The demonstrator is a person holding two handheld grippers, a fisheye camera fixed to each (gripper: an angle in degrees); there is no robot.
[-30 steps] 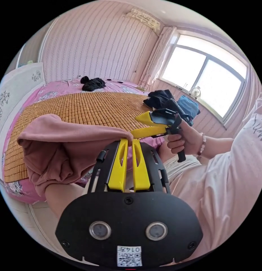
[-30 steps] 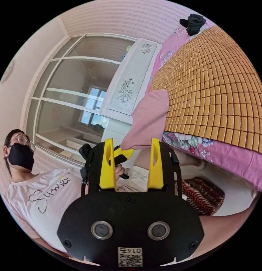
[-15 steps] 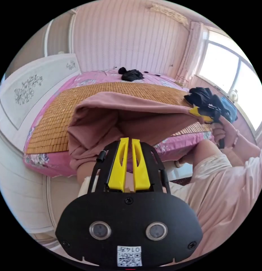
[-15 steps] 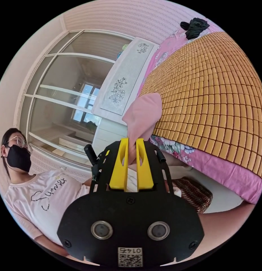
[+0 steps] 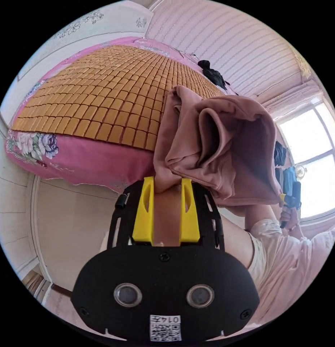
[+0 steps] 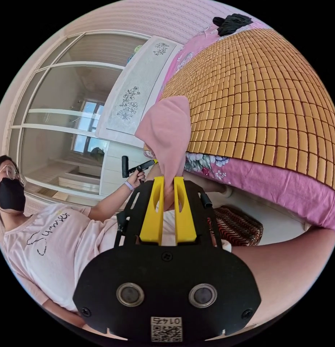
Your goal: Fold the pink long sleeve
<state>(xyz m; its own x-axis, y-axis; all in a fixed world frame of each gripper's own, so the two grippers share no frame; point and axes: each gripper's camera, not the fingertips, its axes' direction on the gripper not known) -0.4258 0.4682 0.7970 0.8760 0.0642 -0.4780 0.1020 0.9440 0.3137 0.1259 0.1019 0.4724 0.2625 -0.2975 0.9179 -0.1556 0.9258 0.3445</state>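
The pink long sleeve (image 5: 225, 144) hangs in the air as a loose, folded bunch in front of the bed's edge. In the left gripper view my left gripper (image 5: 167, 179) has its jaws a little apart, and a thick wad of the fabric fills the gap between them. Far off at the right, a hand holds the right gripper (image 5: 288, 198) at the garment's other end. In the right gripper view my right gripper (image 6: 168, 179) is shut on a narrow edge of the pink long sleeve (image 6: 167, 130), which rises above the jaws. The left gripper (image 6: 138, 168) shows behind it, held in a hand.
The bed carries an orange bamboo mat (image 5: 102, 94) over a pink floral sheet (image 6: 283, 188). Black clothes (image 6: 232, 20) lie at its far side, and dark clothes (image 5: 279, 153) lie near the window. A white headboard (image 6: 138, 94) and a striped cushion (image 6: 239, 226) stand close by. The person (image 6: 48, 235) sits beside the bed.
The grippers have drawn apart. The right gripper closed on the garment's edge. The left jaws, tight half a second ago, now stand wider around a thicker wad. The left camera rolled towards the bed.
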